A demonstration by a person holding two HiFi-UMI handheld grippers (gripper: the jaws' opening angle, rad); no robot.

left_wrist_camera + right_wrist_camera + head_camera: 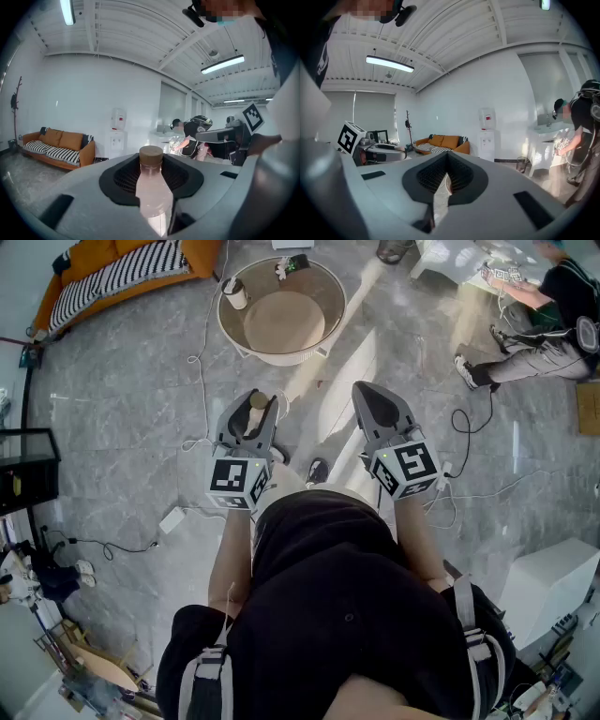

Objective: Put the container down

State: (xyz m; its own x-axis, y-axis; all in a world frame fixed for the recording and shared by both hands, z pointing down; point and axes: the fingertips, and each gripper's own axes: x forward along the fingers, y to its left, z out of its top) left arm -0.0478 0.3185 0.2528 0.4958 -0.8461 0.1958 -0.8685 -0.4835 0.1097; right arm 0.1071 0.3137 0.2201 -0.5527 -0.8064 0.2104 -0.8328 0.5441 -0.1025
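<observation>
An orange sofa [122, 268] stands at the far left. Nearer, the left gripper [251, 413] holds the container [152, 187], a pale pink bottle with a brown cap, upright between its jaws above the grey floor [122, 409]. A round table [225, 320] stands beyond. To the right, the right gripper [377, 401] has its jaws together, with nothing between them.
</observation>
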